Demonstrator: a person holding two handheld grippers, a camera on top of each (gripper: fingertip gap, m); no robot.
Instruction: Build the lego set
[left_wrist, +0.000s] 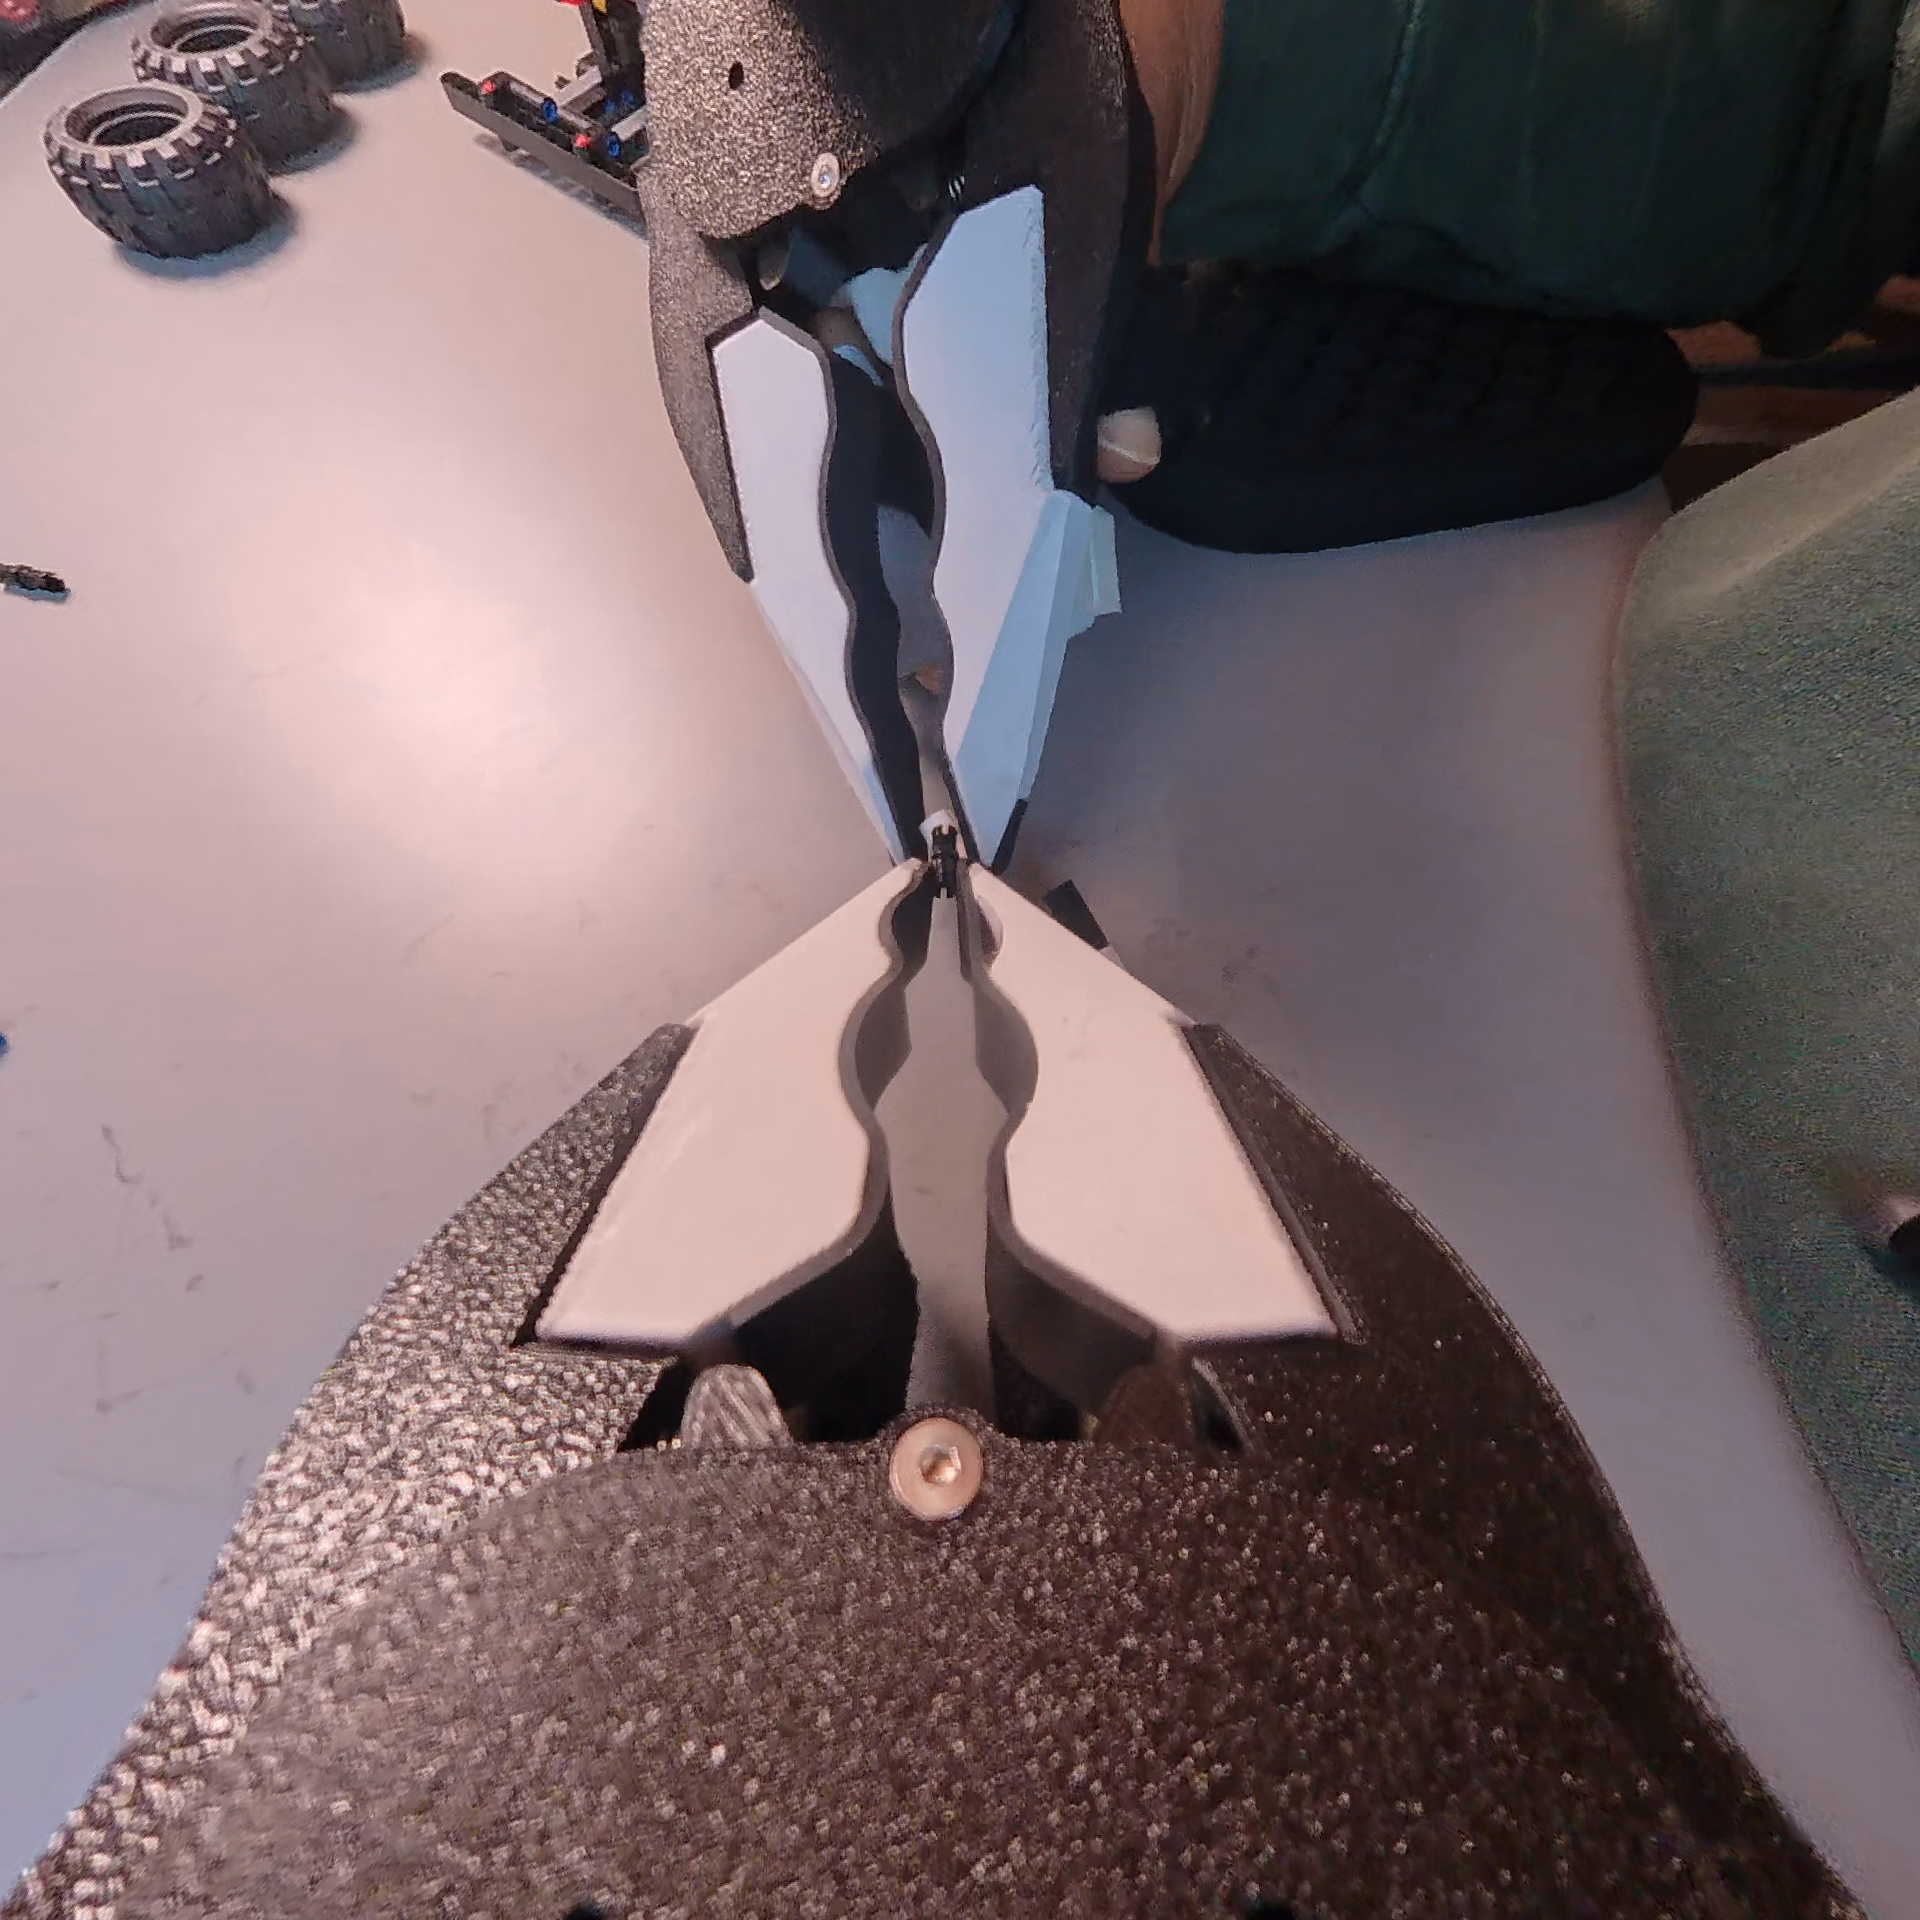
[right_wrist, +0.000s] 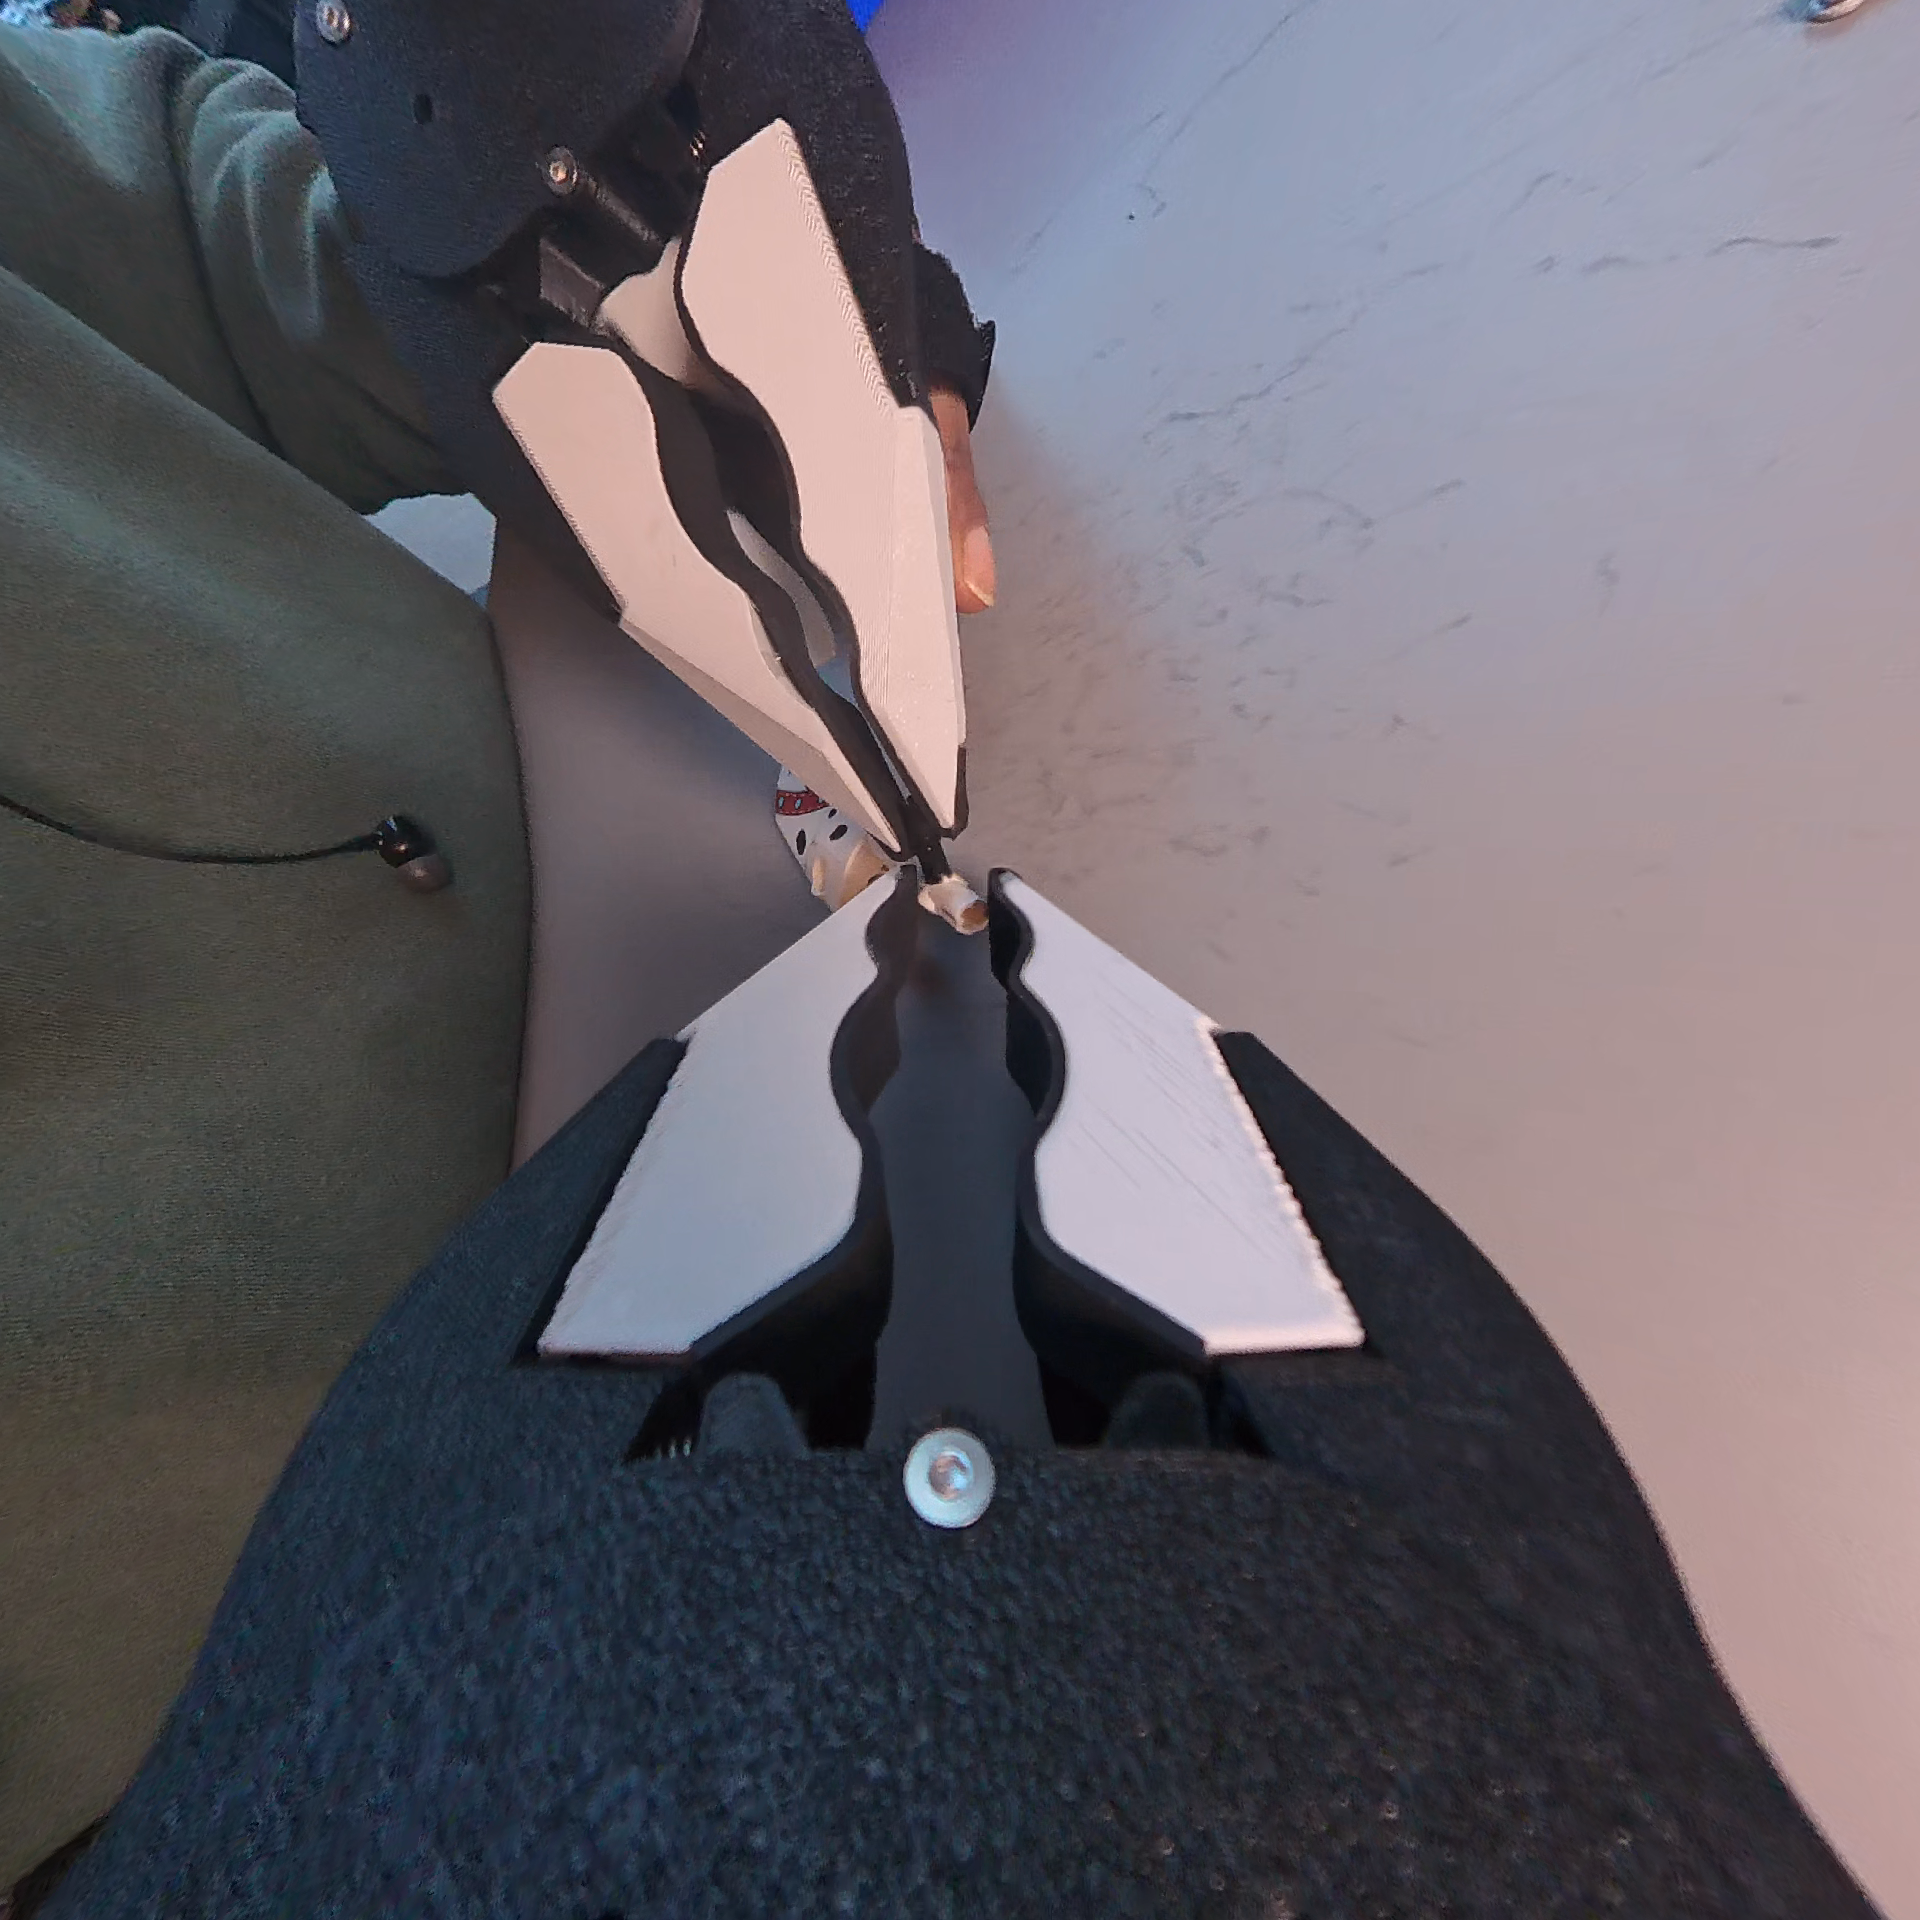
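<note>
Over grey table (left_wrist: 312, 727), left gripper (left_wrist: 940, 878) pinching black pin (left_wrist: 943, 864); white connector (right_wrist: 956, 900) between right gripper (right_wrist: 948, 883)'s parted jaws.

A hobby or lab worktable (left_wrist: 312, 727), scuffed grey, with toy tyres (left_wrist: 145, 166).

We see the left tool (left_wrist: 943, 894) and right tool (left_wrist: 940, 831) meeting tip to tip above the desk (left_wrist: 416, 727), a small pin (left_wrist: 943, 860) between them. Far left sit the tyres (left_wrist: 156, 166) (frame (left_wrist: 551, 114) just right of them).
</note>
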